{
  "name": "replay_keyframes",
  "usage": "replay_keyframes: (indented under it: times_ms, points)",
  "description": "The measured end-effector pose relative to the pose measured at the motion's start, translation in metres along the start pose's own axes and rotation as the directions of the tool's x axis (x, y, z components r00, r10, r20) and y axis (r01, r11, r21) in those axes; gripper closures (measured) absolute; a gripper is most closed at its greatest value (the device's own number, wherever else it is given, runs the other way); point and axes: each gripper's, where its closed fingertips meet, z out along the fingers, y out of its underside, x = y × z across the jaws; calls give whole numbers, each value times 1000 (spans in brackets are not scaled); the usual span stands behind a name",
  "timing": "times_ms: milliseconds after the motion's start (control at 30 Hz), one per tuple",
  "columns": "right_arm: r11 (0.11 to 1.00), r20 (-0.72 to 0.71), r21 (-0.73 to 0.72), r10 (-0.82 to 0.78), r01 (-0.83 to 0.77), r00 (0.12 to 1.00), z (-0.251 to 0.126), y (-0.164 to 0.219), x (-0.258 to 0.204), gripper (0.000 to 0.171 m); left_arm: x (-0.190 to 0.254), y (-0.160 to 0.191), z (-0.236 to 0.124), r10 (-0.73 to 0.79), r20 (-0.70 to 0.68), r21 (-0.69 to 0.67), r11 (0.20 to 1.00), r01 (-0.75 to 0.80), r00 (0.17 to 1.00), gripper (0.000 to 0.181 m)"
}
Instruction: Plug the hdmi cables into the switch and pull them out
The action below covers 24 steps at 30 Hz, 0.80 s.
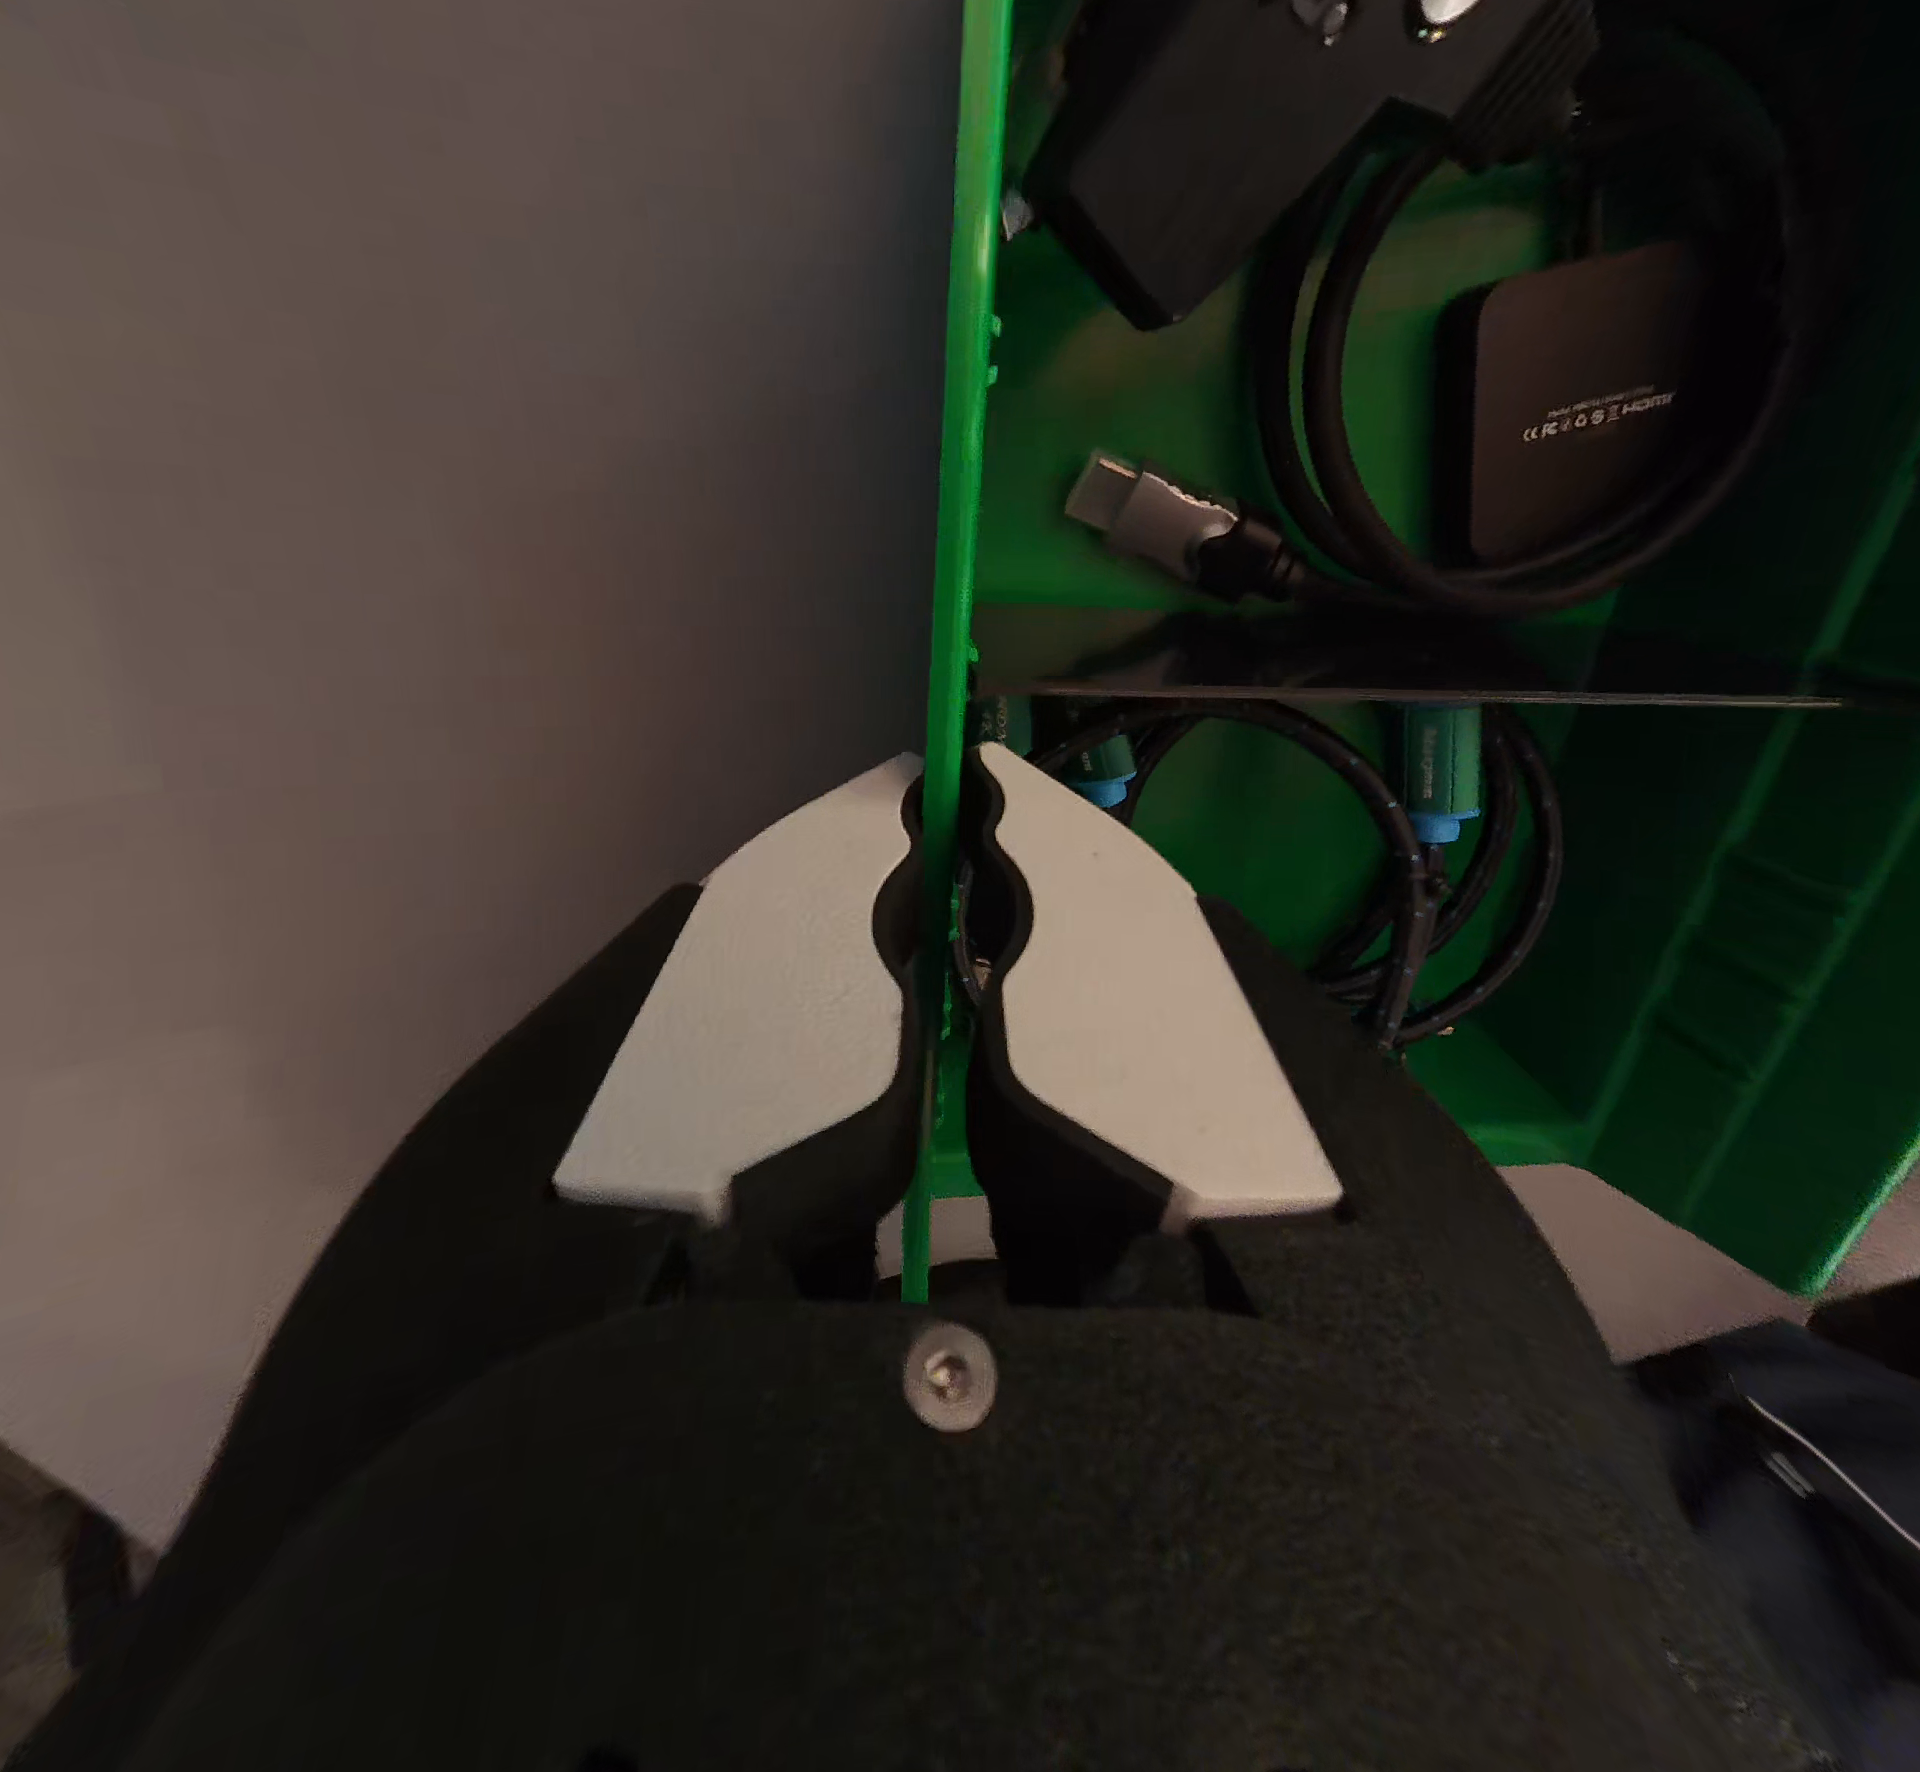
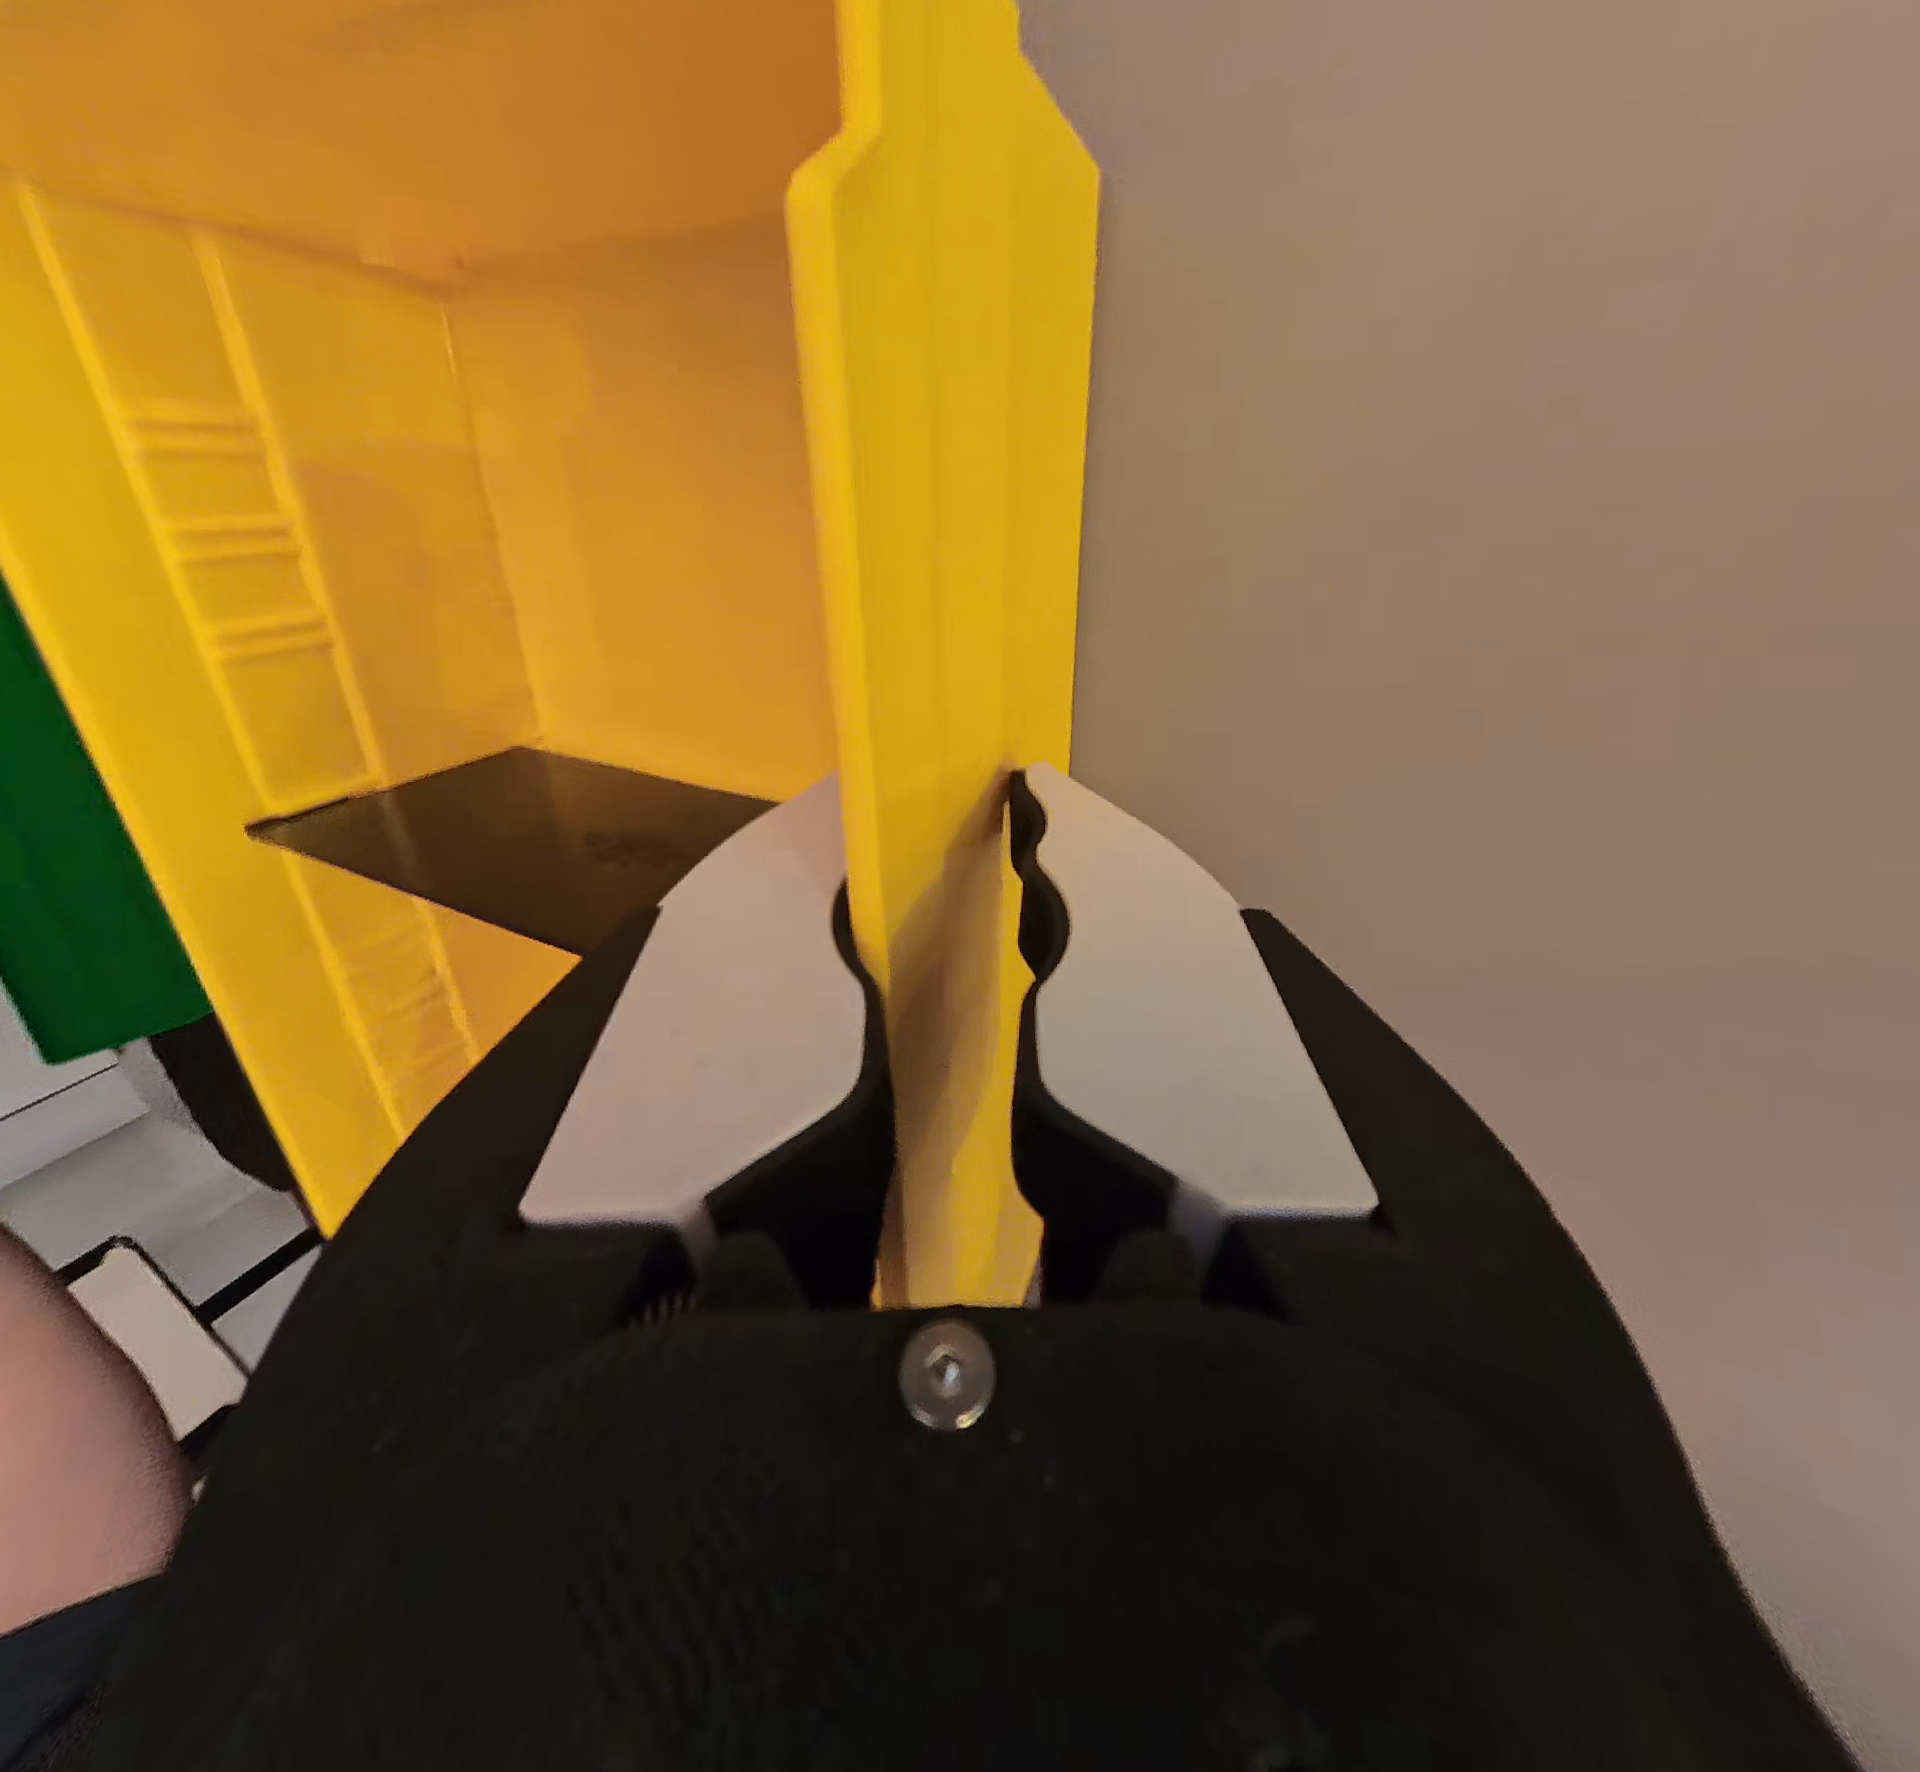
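Note:
My left gripper (image 1: 948,772) is shut on the left wall of a green bin (image 1: 971,288). Inside the bin lie a black switch (image 1: 1320,49) with a round silver button, a second flat black box (image 1: 1579,392), a black cable with a grey HDMI plug (image 1: 1153,512), and coiled braided cables with blue-collared plugs (image 1: 1439,782) below a black divider (image 1: 1403,692). My right gripper (image 2: 935,777) is shut on the right wall of a yellow bin (image 2: 940,372), which holds only a black divider (image 2: 520,839).
A white table top (image 1: 468,423) lies left of the green bin and it also shows right of the yellow bin (image 2: 1507,475). A corner of the green bin (image 2: 73,839) shows left of the yellow one. A person's arm (image 2: 62,1431) is at the lower left. About 65 cm separates my left fingertips from my right.

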Motion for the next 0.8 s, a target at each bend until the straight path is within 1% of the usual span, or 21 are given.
replay_keyframes:
  times_ms: [167, 300, 333, 400, 500, 533, 600, 667, 733, 800]
  points:
    - [999, 1, 32, 17, -17, 1000, 12, -17, -19, 152, -74, 36, -15, -105, 51, 33, 994, 103, 993, 178]
    - [999, -7, 42, -23, 24, 1000, 14, -22, -24, 153, -111, 63, -24, -146, 49, 59, 988, 143, 988, 177]
    - [997, 1, 49, -52, 52, 999, 11, -22, -24, 153, -117, 68, -26, -153, 46, 62, 987, 150, 987, 177]
    - [995, 53, 61, -87, 84, 995, 3, -20, -27, 147, -128, 76, -29, -171, 42, 70, 983, 168, 984, 177]
    - [984, 188, 121, -154, 132, 970, -24, -8, -37, 142, -140, 83, -31, -175, 52, 76, 982, 171, 983, 177]
    - [980, 196, 134, -174, 149, 965, -32, -2, -36, 140, -143, 84, -32, -167, 57, 77, 984, 163, 984, 176]
    - [974, 143, 139, -201, 182, 969, -44, 12, -23, 140, -147, 86, -32, -149, 65, 76, 987, 144, 987, 176]
    - [970, 130, 113, -227, 213, 965, -48, 27, -18, 140, -148, 86, -32, -144, 63, 74, 987, 139, 988, 176]
    - [963, 115, 57, -268, 263, 957, -44, 40, -18, 139, -149, 86, -33, -144, 62, 76, 987, 139, 988, 176]
    - [956, 52, -29, -292, 293, 955, -35, 48, -16, 140, -149, 87, -33, -144, 60, 77, 987, 139, 988, 176]
